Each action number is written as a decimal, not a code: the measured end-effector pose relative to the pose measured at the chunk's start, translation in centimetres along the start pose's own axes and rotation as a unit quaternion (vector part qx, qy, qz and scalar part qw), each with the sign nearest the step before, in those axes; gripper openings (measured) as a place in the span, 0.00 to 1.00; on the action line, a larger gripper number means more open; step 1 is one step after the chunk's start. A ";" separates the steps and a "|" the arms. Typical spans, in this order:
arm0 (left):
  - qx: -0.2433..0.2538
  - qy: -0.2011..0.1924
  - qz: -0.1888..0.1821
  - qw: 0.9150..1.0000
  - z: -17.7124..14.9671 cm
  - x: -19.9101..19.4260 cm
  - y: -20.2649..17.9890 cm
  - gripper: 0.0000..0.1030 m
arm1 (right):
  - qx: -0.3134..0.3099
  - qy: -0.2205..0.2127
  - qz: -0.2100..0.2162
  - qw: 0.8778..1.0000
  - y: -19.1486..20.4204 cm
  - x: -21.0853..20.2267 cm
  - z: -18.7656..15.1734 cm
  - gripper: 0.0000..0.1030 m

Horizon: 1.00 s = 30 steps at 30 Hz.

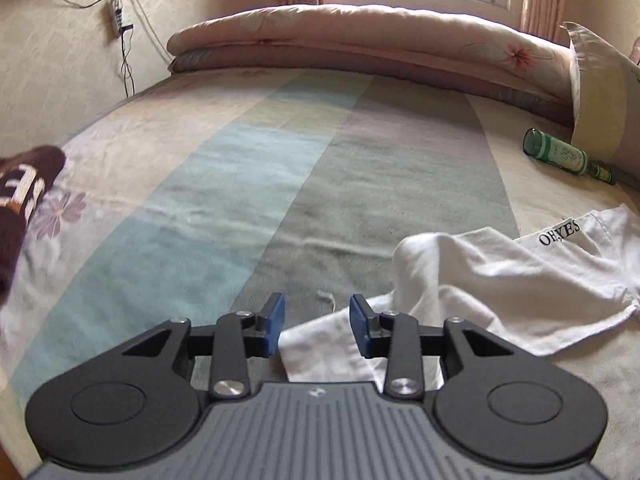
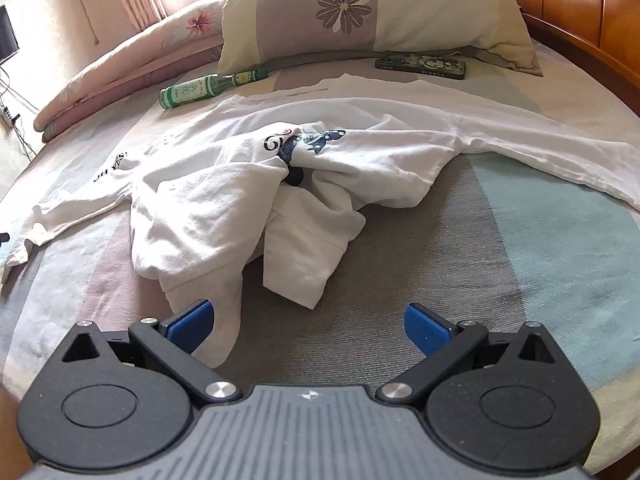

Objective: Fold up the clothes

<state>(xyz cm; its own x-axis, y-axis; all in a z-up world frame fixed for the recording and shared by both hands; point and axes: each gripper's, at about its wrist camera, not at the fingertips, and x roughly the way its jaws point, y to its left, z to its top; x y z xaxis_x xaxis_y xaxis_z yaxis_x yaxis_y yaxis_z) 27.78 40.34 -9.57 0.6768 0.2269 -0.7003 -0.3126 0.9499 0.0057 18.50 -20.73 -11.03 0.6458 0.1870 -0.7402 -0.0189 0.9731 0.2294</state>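
White shirt (image 1: 560,256) reads "OH YES"; green bottle's (image 1: 560,155) label illegible.

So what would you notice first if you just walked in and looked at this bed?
The crumpled white T-shirt heaped mid-bed, just ahead of both open grippers. Next, a green bottle lying on its side by the flowered pillow, and a phone flat beside it.

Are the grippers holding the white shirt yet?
No. Both the left gripper and the right gripper are open and empty above the white shirt; nothing is held.
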 end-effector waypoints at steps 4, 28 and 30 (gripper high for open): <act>-0.036 0.023 -0.001 0.999 -1.8 0.9 0.7 0.37 | 0.000 -0.001 0.010 1.000 0.2 -0.2 -0.2 1.00; 0.117 0.005 -0.024 0.993 -1.4 -2.8 -12.0 0.27 | -0.012 -0.013 0.010 1.000 0.8 -0.8 0.1 1.00; 0.140 0.002 -0.050 0.989 -1.5 -3.3 -14.2 0.34 | -0.018 -0.013 0.005 1.000 0.8 -0.8 0.3 1.00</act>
<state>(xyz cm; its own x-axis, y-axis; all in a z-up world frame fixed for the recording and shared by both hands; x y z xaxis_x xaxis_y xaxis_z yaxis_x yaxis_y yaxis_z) 28.97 25.78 -8.39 0.6927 0.1291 -0.7096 -0.0475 0.9899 0.1336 18.16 -20.10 -10.06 0.6645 0.1933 -0.7219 -0.0530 0.9757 0.2125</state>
